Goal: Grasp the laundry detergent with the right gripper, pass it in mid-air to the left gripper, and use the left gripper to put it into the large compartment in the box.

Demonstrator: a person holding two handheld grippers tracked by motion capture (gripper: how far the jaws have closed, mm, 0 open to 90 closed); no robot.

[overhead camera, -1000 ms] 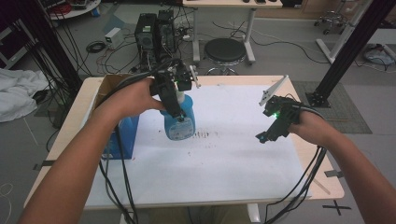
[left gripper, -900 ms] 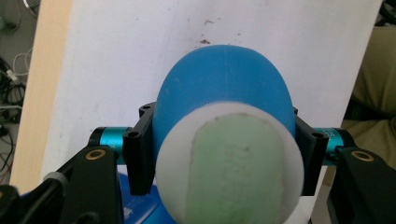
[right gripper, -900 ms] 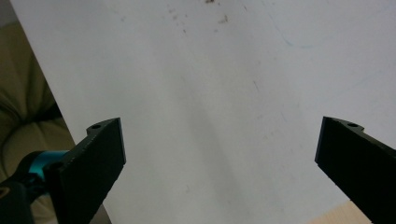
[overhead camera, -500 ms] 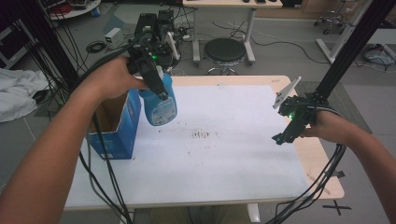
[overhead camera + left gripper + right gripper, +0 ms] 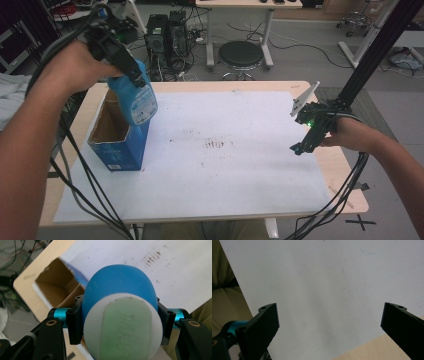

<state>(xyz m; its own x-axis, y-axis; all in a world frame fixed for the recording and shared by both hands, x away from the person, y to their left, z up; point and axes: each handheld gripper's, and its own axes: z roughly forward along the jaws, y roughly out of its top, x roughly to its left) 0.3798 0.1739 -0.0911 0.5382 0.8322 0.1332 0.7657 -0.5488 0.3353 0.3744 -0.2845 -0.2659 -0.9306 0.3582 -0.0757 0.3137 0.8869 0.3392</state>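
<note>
A blue bottle with a white and green cap hangs tilted in the air over the right edge of an open blue cardboard box. My left gripper is shut on the bottle near its top, its jaws pressing both sides of the neck. The box's brown inside lies below and to the left of the bottle. My right gripper hovers open low over the white sheet near the table's right edge, with nothing between its jaws.
A white sheet covers most of the wooden table, with dark smudges at its middle. Cables hang off the front at both sides. A round stool and computer towers stand behind the table.
My left gripper has carried the blue bottle up and to the left, from the sheet's middle to above the box. My right gripper has drifted right, towards the table's edge.
</note>
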